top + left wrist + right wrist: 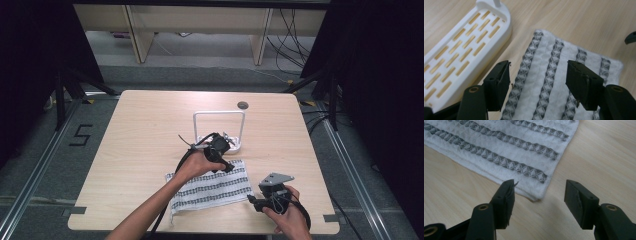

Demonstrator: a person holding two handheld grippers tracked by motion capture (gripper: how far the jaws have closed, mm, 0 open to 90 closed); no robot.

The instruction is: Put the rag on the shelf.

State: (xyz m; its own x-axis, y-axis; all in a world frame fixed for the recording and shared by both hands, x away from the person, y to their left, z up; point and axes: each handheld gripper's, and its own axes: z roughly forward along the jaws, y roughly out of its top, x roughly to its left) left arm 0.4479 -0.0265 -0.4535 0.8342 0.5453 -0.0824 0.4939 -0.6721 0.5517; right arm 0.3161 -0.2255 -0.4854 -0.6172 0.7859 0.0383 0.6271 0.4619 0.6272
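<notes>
A white towel [210, 189] with grey patterned stripes lies flat near the table's front edge. My left gripper [225, 164] hovers over the towel's far edge, just in front of the white rack [219, 127]. In the left gripper view its jaws [537, 82] stand open above the towel [554, 75], nothing between the pads, with the rack's slotted base [461, 50] to their left. My right gripper [251, 200] sits at the towel's near right corner. In the right gripper view it [539, 200] is open, low over the wood, and the towel [511, 152] corner lies just ahead of the fingertips.
The rack has a tall wire hoop [220, 114] rising from its base. A round cable hole [243, 105] sits at the back of the wooden table [140, 130]. Bare wood lies to the left of the towel and rack. Cables trail from both grippers.
</notes>
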